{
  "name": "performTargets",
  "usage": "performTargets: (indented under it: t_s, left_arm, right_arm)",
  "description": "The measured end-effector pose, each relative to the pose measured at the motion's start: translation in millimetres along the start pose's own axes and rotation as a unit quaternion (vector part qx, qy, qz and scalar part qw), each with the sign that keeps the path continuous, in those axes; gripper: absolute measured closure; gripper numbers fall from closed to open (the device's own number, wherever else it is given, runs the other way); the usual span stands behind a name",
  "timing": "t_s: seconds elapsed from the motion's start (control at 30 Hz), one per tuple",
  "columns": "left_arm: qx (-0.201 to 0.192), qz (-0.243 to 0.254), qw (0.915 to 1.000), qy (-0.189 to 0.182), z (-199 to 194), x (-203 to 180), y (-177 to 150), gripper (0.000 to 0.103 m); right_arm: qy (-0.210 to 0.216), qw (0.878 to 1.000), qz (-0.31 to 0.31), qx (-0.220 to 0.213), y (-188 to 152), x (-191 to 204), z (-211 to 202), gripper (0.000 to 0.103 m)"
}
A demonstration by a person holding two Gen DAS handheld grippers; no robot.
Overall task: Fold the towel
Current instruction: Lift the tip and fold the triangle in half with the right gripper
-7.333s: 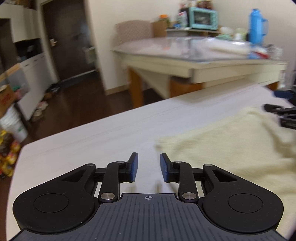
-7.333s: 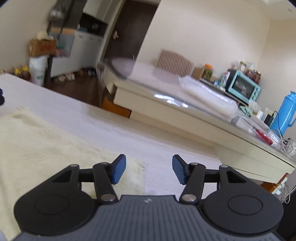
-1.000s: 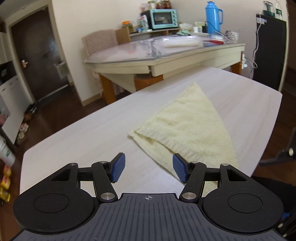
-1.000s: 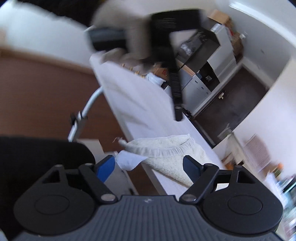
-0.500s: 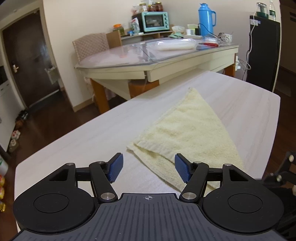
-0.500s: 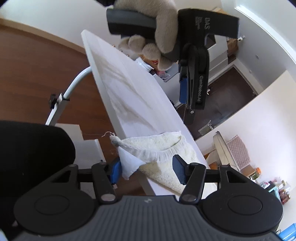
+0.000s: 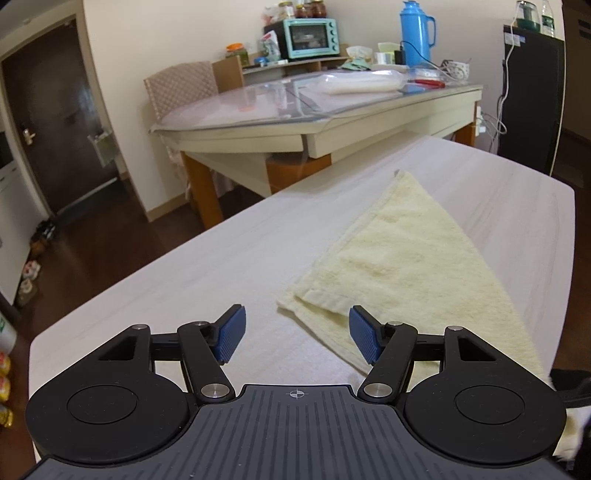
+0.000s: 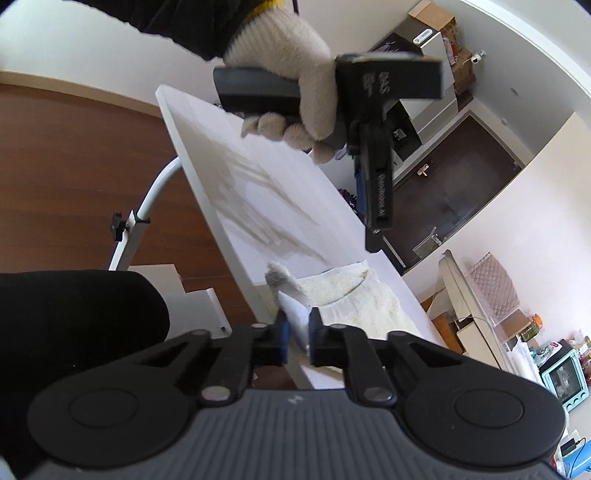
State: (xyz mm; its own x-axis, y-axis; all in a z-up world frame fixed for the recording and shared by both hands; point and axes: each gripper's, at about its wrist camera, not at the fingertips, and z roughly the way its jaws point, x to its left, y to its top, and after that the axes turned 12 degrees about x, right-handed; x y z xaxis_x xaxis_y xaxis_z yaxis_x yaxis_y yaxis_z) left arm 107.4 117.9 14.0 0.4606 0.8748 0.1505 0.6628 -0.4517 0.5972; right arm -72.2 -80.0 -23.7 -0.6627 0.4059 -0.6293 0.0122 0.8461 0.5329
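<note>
A pale yellow towel (image 7: 413,266) lies folded into a triangle on the white table (image 7: 221,273). My left gripper (image 7: 297,334) is open and empty, just above the table, with the towel's near left corner ahead of its right finger. My right gripper (image 8: 297,338) is shut on the towel's corner and its white label (image 8: 291,314) at the table's near edge. The rest of the towel (image 8: 354,299) lies on the table beyond it. The left gripper (image 8: 373,184), held by a gloved hand, shows above the table in the right wrist view.
A dining table (image 7: 314,122) with a glass top, a teal oven (image 7: 308,37) and a blue flask (image 7: 415,31) stands behind. A dark door (image 7: 48,122) is at the left. A black cabinet (image 7: 532,96) is at the right. The table's metal leg (image 8: 144,218) shows below its edge.
My right gripper has closed on the towel's corner at the table edge. My left gripper has stayed open and has drifted slightly back from the towel's left corner.
</note>
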Motion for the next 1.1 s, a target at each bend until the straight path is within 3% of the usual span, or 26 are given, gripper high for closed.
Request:
performTargets:
  t_s: [0.27,0.67,0.97,1.1]
  left_arm:
    - [0.018,0.026,0.9991,-0.026,30,10,18,0.036]
    - [0.053,0.063,0.9961,-0.033,64,23,35,0.035]
    - [0.103,0.079,0.9906,-0.045,74,25,52,0.031]
    - [0.131,0.047,0.9893,-0.046,76,28,58,0.031]
  right_arm:
    - [0.016,1.000,-0.023,-0.006,-2,-18,-3,0.094]
    - [0.054,0.997,-0.041,-0.030,-10,-31,-7,0.094]
    - [0.111,0.989,0.039,-0.083,-21,-88,0,0.095]
    - [0.130,0.984,0.072,-0.098,-27,-121,9,0.095]
